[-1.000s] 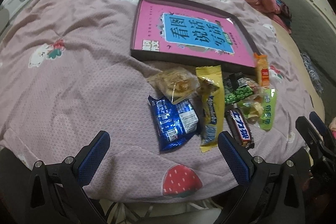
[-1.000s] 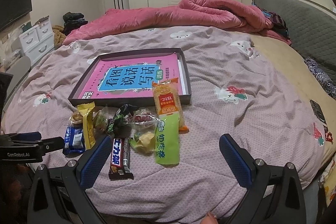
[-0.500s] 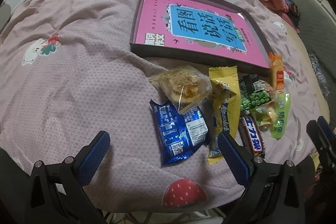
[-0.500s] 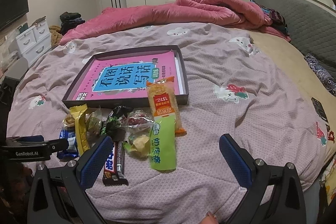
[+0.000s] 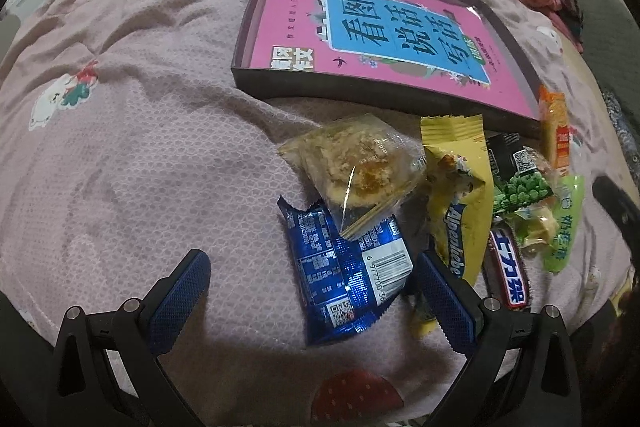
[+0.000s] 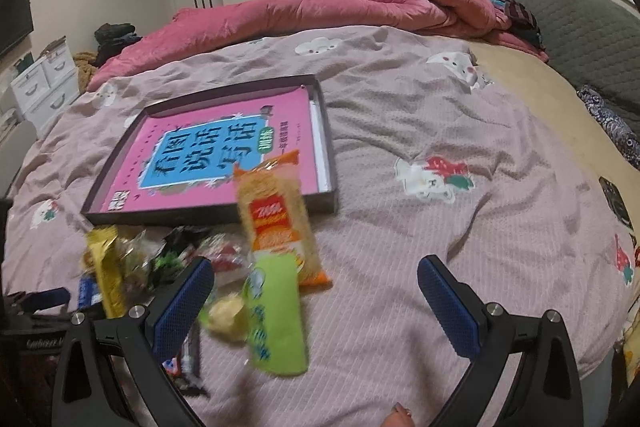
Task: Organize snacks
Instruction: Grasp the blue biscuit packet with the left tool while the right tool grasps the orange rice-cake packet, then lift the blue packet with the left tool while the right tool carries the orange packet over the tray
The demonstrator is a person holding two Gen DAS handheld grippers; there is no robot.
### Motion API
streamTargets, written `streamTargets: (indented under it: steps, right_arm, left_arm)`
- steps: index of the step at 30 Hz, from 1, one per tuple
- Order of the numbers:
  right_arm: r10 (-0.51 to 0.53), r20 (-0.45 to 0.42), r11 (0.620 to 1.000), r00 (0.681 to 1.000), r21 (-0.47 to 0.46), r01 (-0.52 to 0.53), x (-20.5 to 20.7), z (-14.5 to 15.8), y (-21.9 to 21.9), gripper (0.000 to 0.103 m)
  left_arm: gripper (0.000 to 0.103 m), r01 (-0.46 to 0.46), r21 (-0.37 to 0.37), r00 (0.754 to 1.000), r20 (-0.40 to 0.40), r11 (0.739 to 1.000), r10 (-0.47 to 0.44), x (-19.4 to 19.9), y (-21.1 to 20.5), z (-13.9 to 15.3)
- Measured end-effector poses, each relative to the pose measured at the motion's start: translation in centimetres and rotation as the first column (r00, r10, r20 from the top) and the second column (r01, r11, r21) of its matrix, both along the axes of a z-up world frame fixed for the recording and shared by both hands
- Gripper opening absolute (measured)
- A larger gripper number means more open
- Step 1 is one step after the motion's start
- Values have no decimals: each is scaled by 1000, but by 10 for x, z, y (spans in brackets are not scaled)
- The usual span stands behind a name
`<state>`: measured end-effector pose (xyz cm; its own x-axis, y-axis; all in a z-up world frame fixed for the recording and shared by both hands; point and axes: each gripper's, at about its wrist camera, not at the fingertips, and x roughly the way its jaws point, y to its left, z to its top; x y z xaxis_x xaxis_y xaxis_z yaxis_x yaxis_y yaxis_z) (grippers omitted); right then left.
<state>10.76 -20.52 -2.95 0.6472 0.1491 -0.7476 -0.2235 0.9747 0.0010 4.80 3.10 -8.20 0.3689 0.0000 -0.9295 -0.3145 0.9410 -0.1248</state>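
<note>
Snack pile sits lower centre-right of the left wrist view, on the bed quilt [image 5: 140, 155], just in front of the dark tray [image 5: 280, 85]. Tray already holds a pink book [image 5: 380, 31]; no snacks in it yet.

Blue packet [image 5: 348, 275] lies nearest, between the left tongs [image 5: 310, 289], which are spread wide and hold nothing. A clear-wrapped pastry [image 5: 360, 171] overlaps its upper edge. Yellow bar [image 5: 460, 203] touches the right finger [image 5: 444, 295].

Right wrist view: green packet [image 6: 276, 311] and orange packet [image 6: 276, 219] lie centre-low, orange one leaning on the tray rim. Right tongs [image 6: 316, 291] also spread, empty, hovering near the green packet. Picture blurred here.

Risks, as I judge them:
- Closing on the blue packet may drag the pastry along, since they overlap.
- Slick wrappers on soft quilt could slide or crumple out of the pinch.
- Right finger may catch the yellow bar instead.
- Two tongs working one crowded pile could collide.
</note>
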Motion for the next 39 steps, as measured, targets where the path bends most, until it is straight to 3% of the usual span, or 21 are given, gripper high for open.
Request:
streamTargets:
  steps: [9, 12, 17, 22, 25, 39]
  right_arm:
    - [32, -28, 999, 999, 18, -31, 32, -12, 16, 103]
    - [53, -44, 999, 998, 15, -53, 40, -18, 23, 98]
    - [70, -84, 997, 994, 16, -69, 50, -29, 27, 78]
    - [105, -90, 994, 990, 52, -101, 54, -32, 26, 44]
    - [112, -77, 990, 991, 91, -105, 54, -30, 22, 42]
    - [73, 30, 983, 997, 167, -77, 37, -1, 0, 41]
  left_arm:
    - [99, 4, -14, 1000, 6, 1000, -4, 3, 1, -4]
    - [97, 1, -19, 1000, 5, 1000, -1, 2, 2, -5]
    - [89, 16, -26, 1000, 12, 1000, -15, -1, 0, -3]
    - [69, 47, -33, 999, 21, 998, -46, 0, -5, -1]
    - [57, 72, -42, 997, 29, 997, -71, 1, -8, 0]
    - [53, 100, -84, 995, 31, 991, -98, -15, 0, 12]
